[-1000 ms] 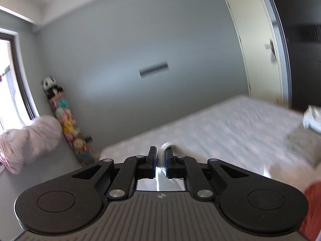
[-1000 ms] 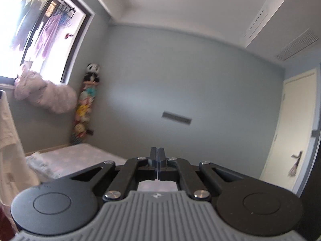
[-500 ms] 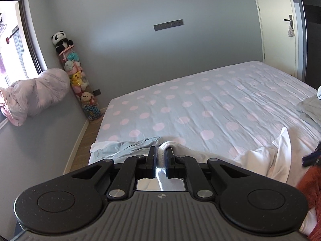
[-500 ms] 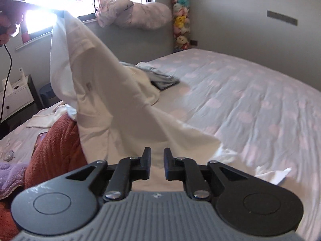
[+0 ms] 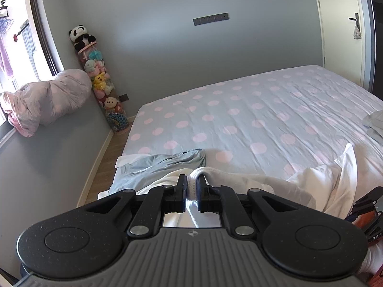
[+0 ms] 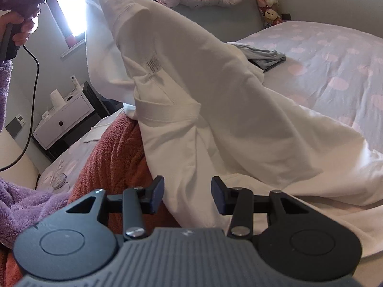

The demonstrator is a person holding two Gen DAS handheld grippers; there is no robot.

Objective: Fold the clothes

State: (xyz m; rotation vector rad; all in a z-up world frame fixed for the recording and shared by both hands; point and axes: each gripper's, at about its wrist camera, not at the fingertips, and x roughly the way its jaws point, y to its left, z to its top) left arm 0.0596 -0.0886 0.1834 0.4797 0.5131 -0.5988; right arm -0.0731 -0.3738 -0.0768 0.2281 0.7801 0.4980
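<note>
you're over the bed (image 5: pixel 251 110), its grey sheet dotted pink, with grey walls, a window far left and a stack of soft toys (image 5: pixel 100 83) in the far corner. your left gripper (image 5: pixel 191 184) is clamped on a fold of the white shirt (image 6: pixel 215 110), which drapes from it down onto the near side of the bed. only the right wrist view shows the rust-red towel (image 6: pixel 115 157) and white nightstand (image 6: pixel 64 114) at left, where your right gripper (image 6: pixel 188 197) has just been opening, jaws apart with nothing pinched, shirt just beyond them.
</note>
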